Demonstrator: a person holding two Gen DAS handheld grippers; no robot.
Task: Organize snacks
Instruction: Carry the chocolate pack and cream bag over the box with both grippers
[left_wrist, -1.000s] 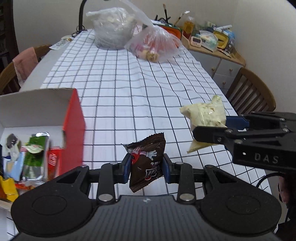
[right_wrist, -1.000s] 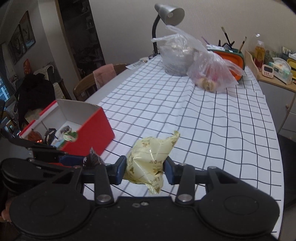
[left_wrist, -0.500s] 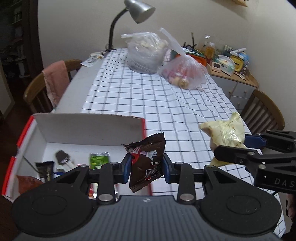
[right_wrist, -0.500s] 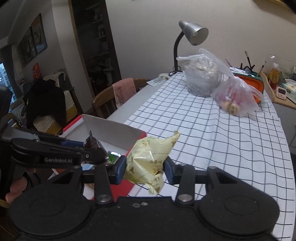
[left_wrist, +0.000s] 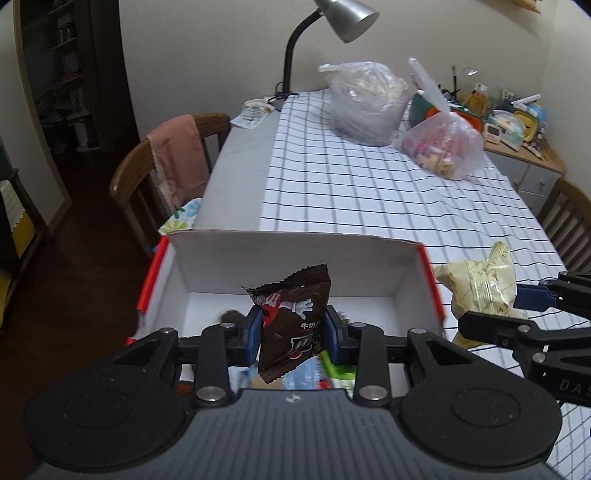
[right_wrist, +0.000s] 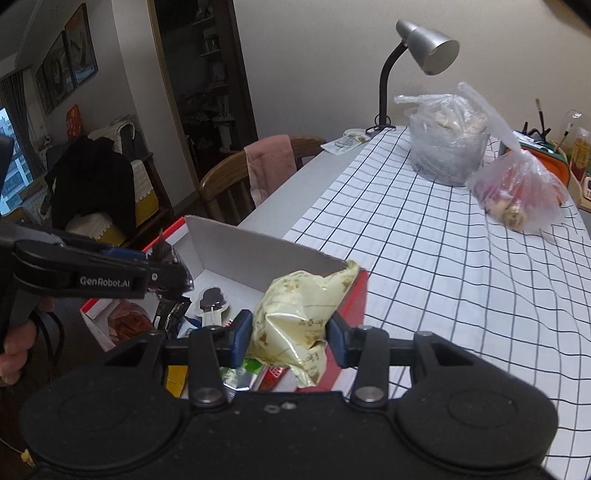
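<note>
My left gripper (left_wrist: 293, 330) is shut on a brown snack packet (left_wrist: 291, 321) and holds it over the open red-and-white box (left_wrist: 295, 258). My right gripper (right_wrist: 290, 334) is shut on a pale yellow snack bag (right_wrist: 295, 314) and holds it above the box's right wall (right_wrist: 351, 295). The box holds several small snack packets (right_wrist: 210, 299). The yellow bag also shows in the left wrist view (left_wrist: 480, 288), just right of the box. The left gripper shows in the right wrist view (right_wrist: 166, 266), over the box's left side.
The box sits at the near left corner of a table with a checked cloth (left_wrist: 369, 192). Two filled clear plastic bags (left_wrist: 365, 99) (left_wrist: 443, 147) and a desk lamp (left_wrist: 343, 18) stand at the far end. Wooden chairs (left_wrist: 162, 162) (left_wrist: 569, 218) flank the table.
Both grippers have risen and swung left with their packets. The brown packet is now over the box's inside, and the yellow bag is now at the box's right wall.
</note>
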